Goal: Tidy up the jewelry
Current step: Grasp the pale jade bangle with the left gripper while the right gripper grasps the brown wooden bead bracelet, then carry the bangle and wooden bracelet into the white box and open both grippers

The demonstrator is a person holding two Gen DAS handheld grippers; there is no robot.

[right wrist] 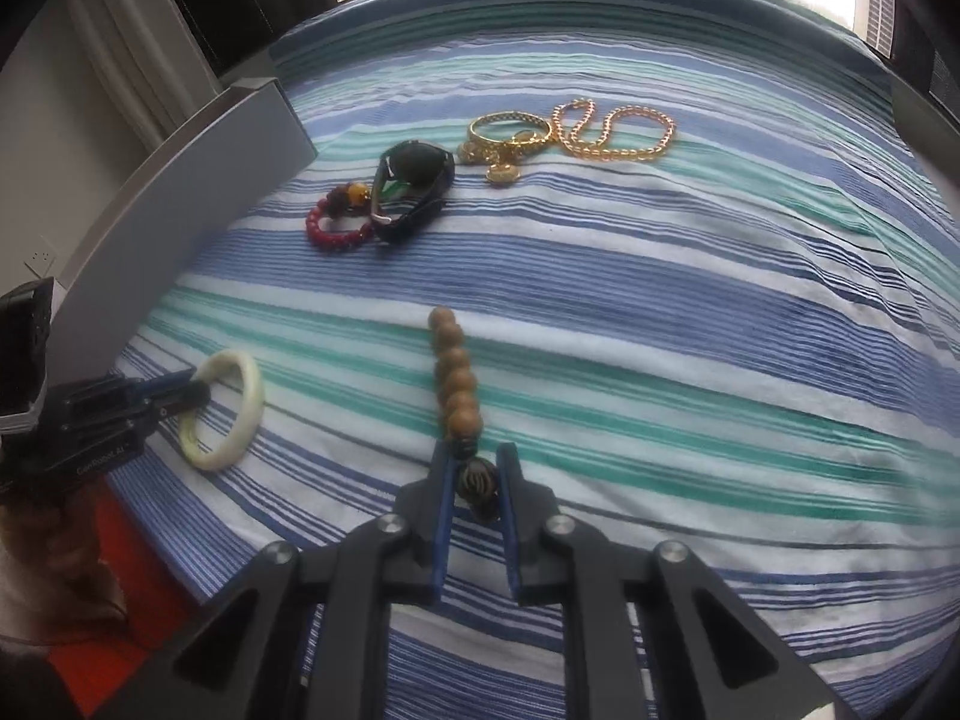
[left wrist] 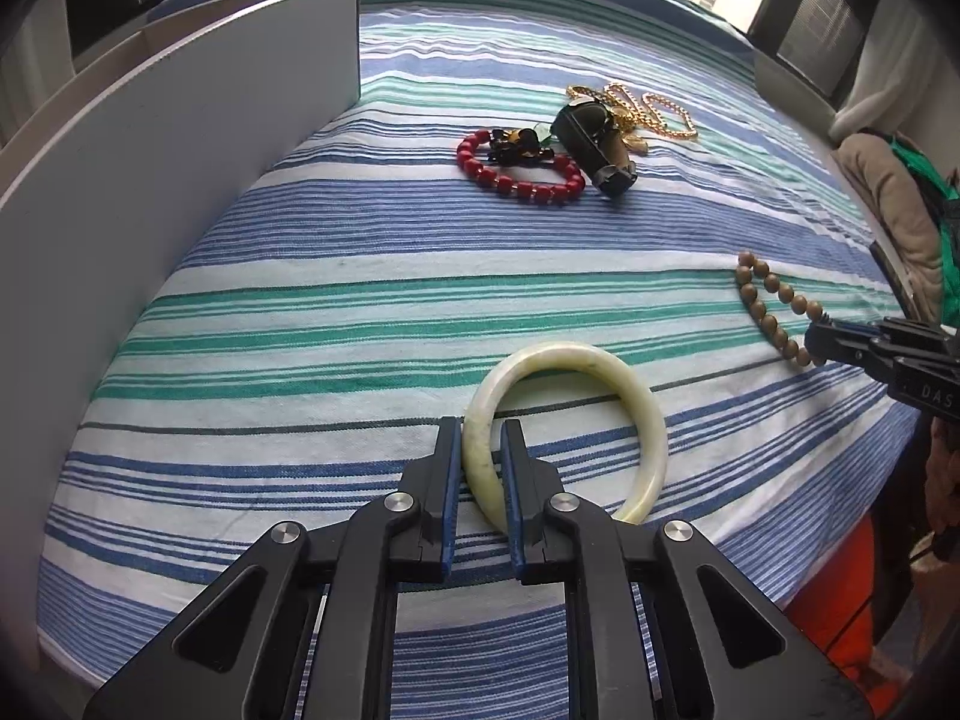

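My left gripper (left wrist: 483,438) is shut on the rim of a pale jade bangle (left wrist: 636,408), which rests on the striped cloth; it also shows in the right wrist view (right wrist: 231,414). My right gripper (right wrist: 477,465) is shut on the carved end bead of a brown wooden bead bracelet (right wrist: 456,366), which stretches away from the fingers; in the left wrist view the bracelet (left wrist: 768,306) lies at the right. Farther back lie a red bead bracelet (left wrist: 522,171), a dark watch (left wrist: 591,141) and gold chains (right wrist: 612,129).
A grey open box (left wrist: 180,192) stands along the left side of the striped blue, green and white cloth (left wrist: 360,312). A gold bangle with a pendant (right wrist: 510,138) lies by the chains. Folded clothing (left wrist: 894,210) lies at the right edge.
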